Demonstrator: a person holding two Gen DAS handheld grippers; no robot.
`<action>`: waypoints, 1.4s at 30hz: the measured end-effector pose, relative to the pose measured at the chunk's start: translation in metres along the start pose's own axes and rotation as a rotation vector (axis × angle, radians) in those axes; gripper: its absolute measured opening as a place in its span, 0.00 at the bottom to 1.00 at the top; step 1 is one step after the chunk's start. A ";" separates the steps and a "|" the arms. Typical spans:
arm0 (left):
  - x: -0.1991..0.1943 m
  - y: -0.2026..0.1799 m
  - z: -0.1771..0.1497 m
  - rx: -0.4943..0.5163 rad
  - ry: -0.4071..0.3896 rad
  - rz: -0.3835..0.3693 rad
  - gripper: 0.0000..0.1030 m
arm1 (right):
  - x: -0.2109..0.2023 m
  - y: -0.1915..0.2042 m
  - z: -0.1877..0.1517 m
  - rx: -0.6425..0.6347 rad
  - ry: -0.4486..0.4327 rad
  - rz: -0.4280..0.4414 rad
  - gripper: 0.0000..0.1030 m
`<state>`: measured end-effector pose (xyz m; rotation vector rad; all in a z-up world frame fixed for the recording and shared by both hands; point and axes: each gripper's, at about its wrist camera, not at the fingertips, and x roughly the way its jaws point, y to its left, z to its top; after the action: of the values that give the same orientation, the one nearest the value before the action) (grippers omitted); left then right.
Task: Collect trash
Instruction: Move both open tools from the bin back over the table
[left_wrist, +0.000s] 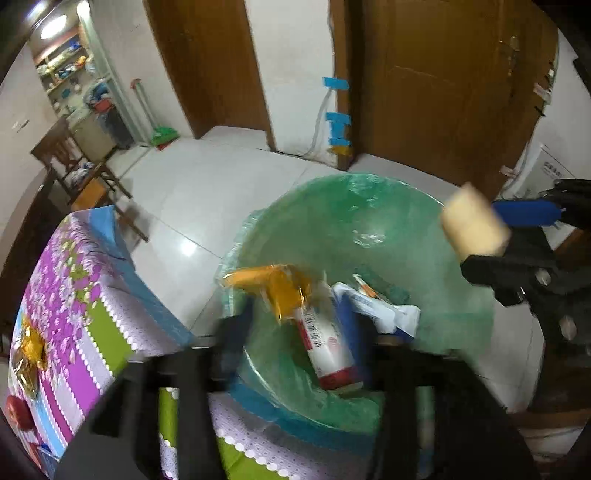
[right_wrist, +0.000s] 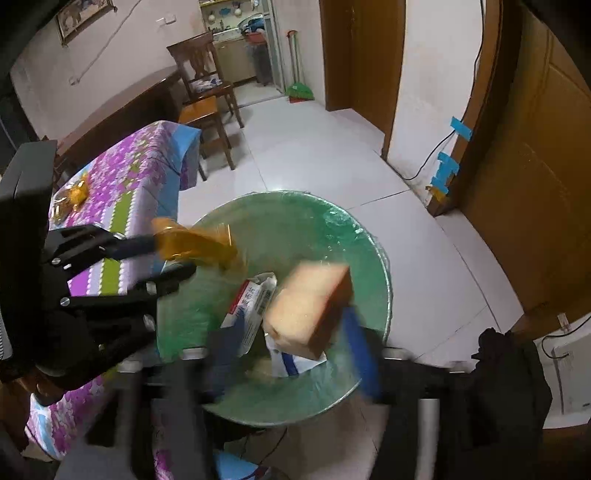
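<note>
A bin with a green liner (left_wrist: 369, 236) (right_wrist: 332, 229) stands on the floor beside the table. Inside lie a red-and-white packet (left_wrist: 328, 343) (right_wrist: 251, 299) and blue-white paper (left_wrist: 380, 310). My left gripper (left_wrist: 295, 321) (right_wrist: 173, 254) is over the bin's near rim; a crinkled orange wrapper (left_wrist: 273, 284) (right_wrist: 195, 240) sits at its fingertips, blurred. My right gripper (right_wrist: 291, 332) (left_wrist: 491, 236) is over the bin with a tan sponge-like block (right_wrist: 310, 306) (left_wrist: 472, 221) between its fingers; blur hides whether each grip holds.
A table with a purple floral cloth (left_wrist: 74, 295) (right_wrist: 122, 184) is left of the bin, with another orange wrapper (left_wrist: 31, 347) (right_wrist: 74, 194) on it. A wooden chair (right_wrist: 207, 92), wooden doors (left_wrist: 443, 92) and a broom (right_wrist: 297, 88) stand around the tiled floor.
</note>
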<state>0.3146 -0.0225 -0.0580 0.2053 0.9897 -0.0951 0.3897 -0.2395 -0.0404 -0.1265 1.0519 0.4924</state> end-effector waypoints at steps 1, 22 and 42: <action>-0.002 0.001 -0.001 0.000 -0.017 0.014 0.53 | 0.001 0.002 0.001 -0.008 -0.004 -0.008 0.61; -0.027 -0.005 -0.009 0.050 -0.148 0.170 0.53 | 0.003 0.006 -0.003 -0.014 -0.022 -0.045 0.61; -0.075 0.012 -0.040 -0.056 -0.299 0.277 0.53 | -0.060 0.041 -0.029 -0.064 -0.319 -0.186 0.62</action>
<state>0.2430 -0.0036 -0.0143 0.2669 0.6578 0.1516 0.3245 -0.2329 0.0023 -0.1934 0.7044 0.3631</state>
